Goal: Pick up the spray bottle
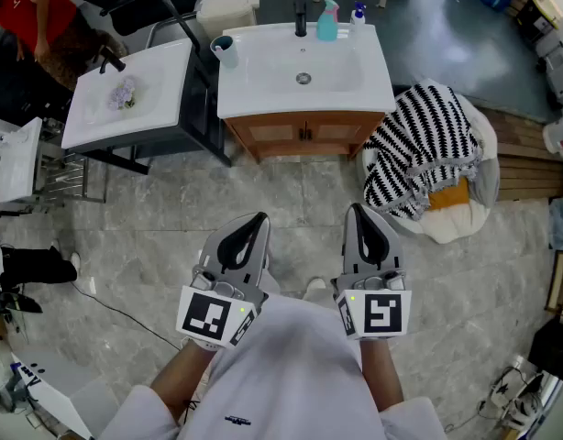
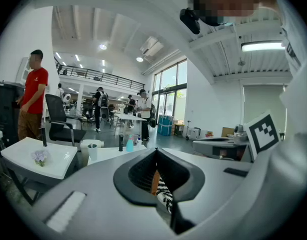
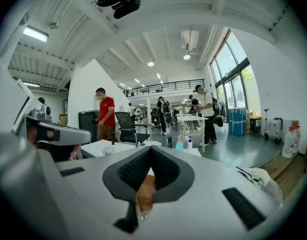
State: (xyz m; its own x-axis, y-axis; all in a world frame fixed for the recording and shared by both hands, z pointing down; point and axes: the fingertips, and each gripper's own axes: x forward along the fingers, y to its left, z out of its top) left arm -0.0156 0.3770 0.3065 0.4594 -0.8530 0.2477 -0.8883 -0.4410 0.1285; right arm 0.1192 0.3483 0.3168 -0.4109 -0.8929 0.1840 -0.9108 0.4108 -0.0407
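Observation:
The spray bottle (image 1: pixel 327 21) is teal and stands upright at the back of a white washbasin (image 1: pixel 263 99), next to a black tap (image 1: pixel 301 18). It shows small and far off in the left gripper view (image 2: pixel 129 144) and in the right gripper view (image 3: pixel 179 144). My left gripper (image 1: pixel 260 216) and right gripper (image 1: pixel 355 207) are held side by side close to my body, over the stone floor, well short of the basin. Both point toward the basin. The jaws of each meet at the tips with nothing between them (image 2: pixel 156 150) (image 3: pixel 150 148).
A cup (image 1: pixel 224 49) and a small blue-capped bottle (image 1: pixel 358 13) also stand on the basin. A second white basin unit (image 1: pixel 162 81) is at the left, a beanbag with a striped blanket (image 1: pixel 419 149) at the right. A person in red (image 1: pixel 29 12) stands far left.

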